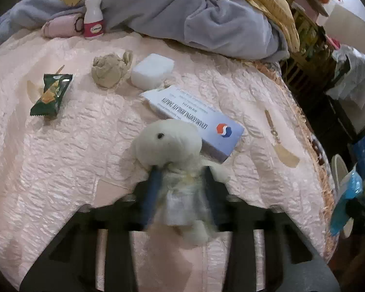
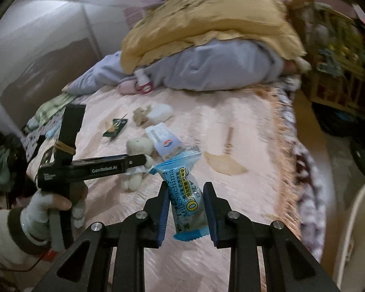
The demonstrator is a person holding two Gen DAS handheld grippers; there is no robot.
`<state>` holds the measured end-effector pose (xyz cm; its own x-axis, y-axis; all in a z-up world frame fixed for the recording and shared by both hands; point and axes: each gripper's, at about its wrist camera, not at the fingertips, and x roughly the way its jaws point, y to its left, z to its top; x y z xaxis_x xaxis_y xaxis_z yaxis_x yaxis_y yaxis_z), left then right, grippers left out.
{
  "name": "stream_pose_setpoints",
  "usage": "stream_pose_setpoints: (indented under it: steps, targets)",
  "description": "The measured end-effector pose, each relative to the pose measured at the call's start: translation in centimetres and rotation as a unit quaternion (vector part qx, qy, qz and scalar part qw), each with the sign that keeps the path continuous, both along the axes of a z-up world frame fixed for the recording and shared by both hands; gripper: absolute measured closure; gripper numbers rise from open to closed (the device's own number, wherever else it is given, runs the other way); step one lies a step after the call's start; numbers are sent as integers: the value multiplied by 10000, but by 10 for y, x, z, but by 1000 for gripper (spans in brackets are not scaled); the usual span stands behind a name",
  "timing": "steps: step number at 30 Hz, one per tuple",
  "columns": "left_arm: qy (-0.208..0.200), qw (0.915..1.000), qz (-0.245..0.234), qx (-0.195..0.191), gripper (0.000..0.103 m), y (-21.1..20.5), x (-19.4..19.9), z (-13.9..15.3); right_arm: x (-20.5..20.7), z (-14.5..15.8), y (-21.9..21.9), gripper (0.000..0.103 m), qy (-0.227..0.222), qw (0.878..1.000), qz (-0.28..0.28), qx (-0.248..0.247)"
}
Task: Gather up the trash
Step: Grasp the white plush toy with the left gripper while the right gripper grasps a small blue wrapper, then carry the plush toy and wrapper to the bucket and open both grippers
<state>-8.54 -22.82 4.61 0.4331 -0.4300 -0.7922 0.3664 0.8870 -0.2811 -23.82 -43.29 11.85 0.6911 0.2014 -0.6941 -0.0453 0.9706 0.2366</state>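
My left gripper (image 1: 182, 177) is shut on a small white plush toy (image 1: 168, 141) and holds it just above the pink bedspread (image 1: 60, 160); it also shows in the right wrist view (image 2: 143, 163) with the toy (image 2: 138, 146). My right gripper (image 2: 186, 189) is shut on a blue Milk Sachima snack wrapper (image 2: 185, 192). On the bed lie a green snack wrapper (image 1: 51, 95), a crumpled brown paper (image 1: 109, 69), a white tissue pack (image 1: 152, 70) and a blue-white tablet box (image 1: 194, 119).
A small white bottle with a red label (image 1: 93, 18) and a pink pouch (image 1: 60, 26) sit by piled grey and yellow blankets (image 1: 206, 19). A wooden scoop (image 1: 279, 141) lies near the bed's right edge. A white bin rim (image 2: 352, 231) stands at the right. Cluttered shelves (image 2: 333, 56) lie beyond.
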Motion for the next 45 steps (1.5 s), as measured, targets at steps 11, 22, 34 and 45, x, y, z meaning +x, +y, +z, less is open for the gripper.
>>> stream_pose_setpoints:
  steps: [11, 22, 34, 45]
  targets:
    - [-484, 9974, -512, -131, 94, -9, -44, 52, -43, 9, -33, 77, -135, 9983, -562, 104]
    - [-705, 9855, -1457, -502, 100, -82, -91, 95, -90, 22, -92, 77, -235, 9892, -1432, 205]
    - [-239, 9889, -1462, 102, 39, -37, -79, 52, -98, 11, -104, 77, -211, 9874, -1473, 536]
    - [41, 9886, -1506, -49, 65, -56, -88, 24, -102, 13, -108, 77, -163, 9873, -1534, 367]
